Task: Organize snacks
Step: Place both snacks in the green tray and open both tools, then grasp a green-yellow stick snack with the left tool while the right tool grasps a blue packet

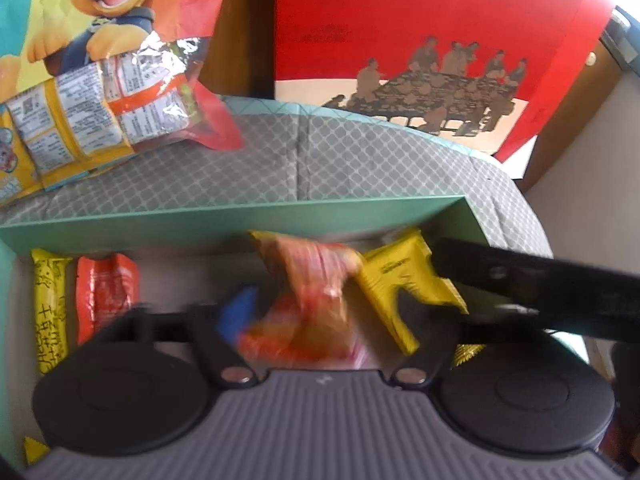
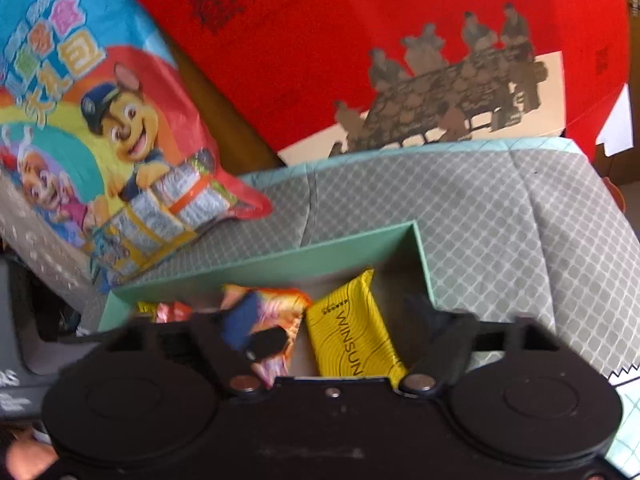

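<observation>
A mint green box [image 1: 240, 216] [image 2: 280, 260] holds several snack packets. In the left wrist view a long yellow packet [image 1: 50, 312] and an orange-red packet [image 1: 106, 292] lie at its left end. My left gripper [image 1: 332, 316] stands open over the box, with a blurred orange packet [image 1: 312, 300] loose between its fingers. The yellow WINSUN packet [image 1: 396, 284] [image 2: 352, 340] lies flat in the box's right end, between the wide-apart fingers of my open right gripper [image 2: 348, 332], whose pads do not press on it. The orange packet [image 2: 272, 308] shows just left of it.
A large cartoon-dog snack bag [image 1: 100, 60] [image 2: 100, 120] leans on the grey diamond-patterned lid [image 1: 360, 160] [image 2: 480, 220] behind the box. A red gift box [image 1: 400, 40] [image 2: 360, 40] printed with seated figures stands further back. Part of a hand [image 2: 24, 456] shows at the lower left.
</observation>
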`<control>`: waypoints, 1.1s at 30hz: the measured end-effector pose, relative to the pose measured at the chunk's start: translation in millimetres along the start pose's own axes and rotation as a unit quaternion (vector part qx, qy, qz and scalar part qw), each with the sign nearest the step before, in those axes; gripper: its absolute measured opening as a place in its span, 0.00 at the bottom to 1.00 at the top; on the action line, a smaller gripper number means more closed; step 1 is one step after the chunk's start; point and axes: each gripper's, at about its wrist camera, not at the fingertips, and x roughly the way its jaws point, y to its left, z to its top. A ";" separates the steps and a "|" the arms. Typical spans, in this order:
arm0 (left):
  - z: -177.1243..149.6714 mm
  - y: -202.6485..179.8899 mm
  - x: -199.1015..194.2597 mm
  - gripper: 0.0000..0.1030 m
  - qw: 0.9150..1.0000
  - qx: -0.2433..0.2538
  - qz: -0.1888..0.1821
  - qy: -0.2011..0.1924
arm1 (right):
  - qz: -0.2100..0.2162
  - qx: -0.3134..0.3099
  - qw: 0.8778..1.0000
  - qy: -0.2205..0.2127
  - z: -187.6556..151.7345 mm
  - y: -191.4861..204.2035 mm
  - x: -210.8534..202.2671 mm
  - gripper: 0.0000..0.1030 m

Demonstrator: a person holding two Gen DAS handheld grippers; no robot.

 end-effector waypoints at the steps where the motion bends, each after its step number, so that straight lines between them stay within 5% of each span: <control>1: -2.5 -1.4 -3.0 0.91 1.000 0.006 0.005 -0.006 | 0.005 0.001 1.000 -0.004 -1.6 0.2 -4.1 0.91; 5: -10.2 -2.7 -14.7 0.96 1.000 0.021 0.011 -0.003 | 0.010 0.013 1.000 -0.008 -11.8 -1.0 -21.9 1.00; 24: -111.5 -29.9 -112.9 1.00 0.997 0.073 -0.016 -0.004 | -0.007 0.047 0.999 -0.006 -101.0 -15.8 -135.3 1.00; 33: -167.5 -55.8 -126.5 1.00 0.992 0.126 -0.021 0.015 | -0.025 0.097 0.995 0.010 -160.7 -51.0 -162.9 1.00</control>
